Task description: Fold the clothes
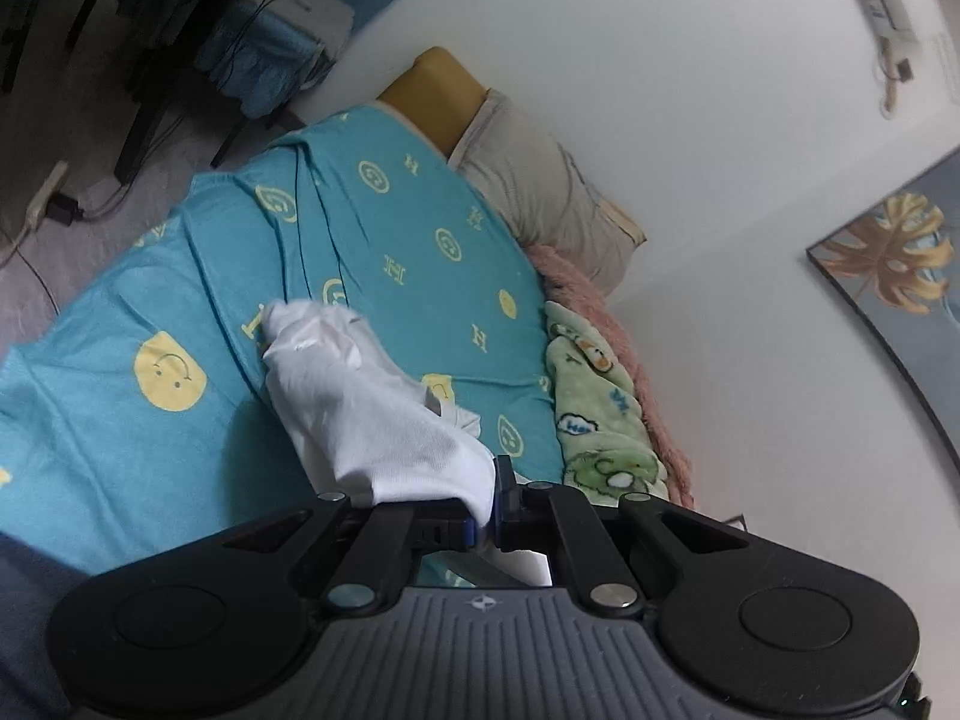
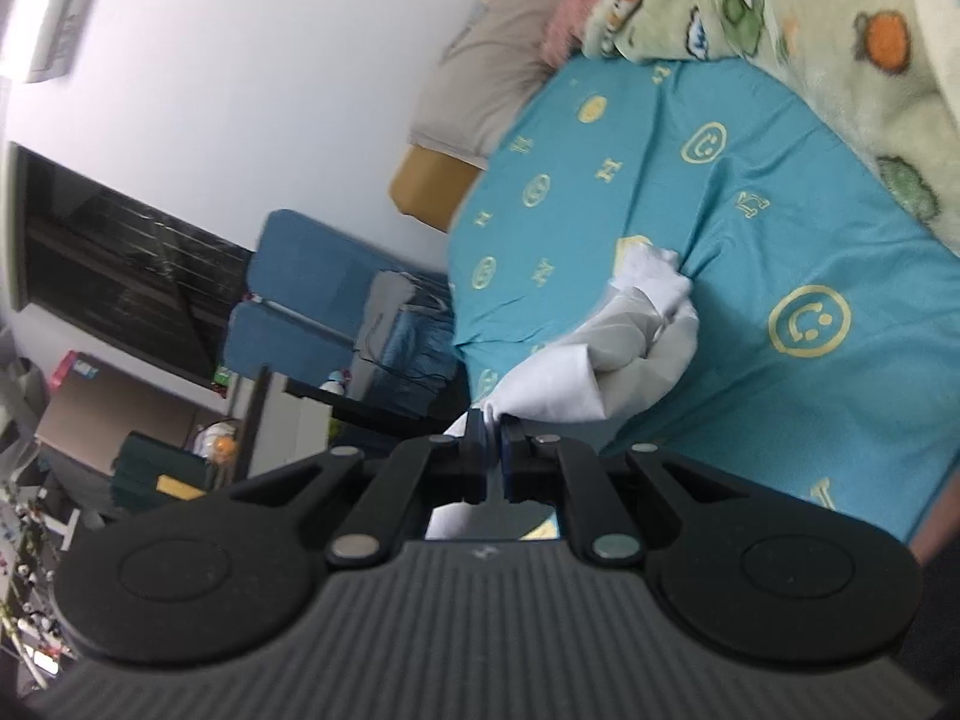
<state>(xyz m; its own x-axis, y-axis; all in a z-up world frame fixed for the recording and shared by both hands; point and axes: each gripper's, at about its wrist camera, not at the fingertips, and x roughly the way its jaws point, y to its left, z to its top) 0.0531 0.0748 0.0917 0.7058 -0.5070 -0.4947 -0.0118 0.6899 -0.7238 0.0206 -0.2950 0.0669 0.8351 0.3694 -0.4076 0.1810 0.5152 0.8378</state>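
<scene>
Teal bedding [image 1: 390, 228] with yellow smiley prints filled the area ahead of both jaws, with a green blanket [image 1: 594, 396] and a pillow [image 1: 540, 192] beyond against a white wall. Left gripper [image 1: 487, 516] was closed on one end of a white garment [image 1: 360, 396], which trailed forward onto the sheet. Right gripper [image 2: 491, 450] was closed on another bunched edge of it.

Counts: 1 white garment [image 1: 360, 396], 2 grippers (left [image 1: 487, 513], right [image 2: 493, 450]), 1 teal sheet [image 1: 390, 228], 1 green blanket [image 2: 810, 18], 1 beige pillow [image 1: 540, 192], 1 wall picture [image 1: 894, 276] right edge.
</scene>
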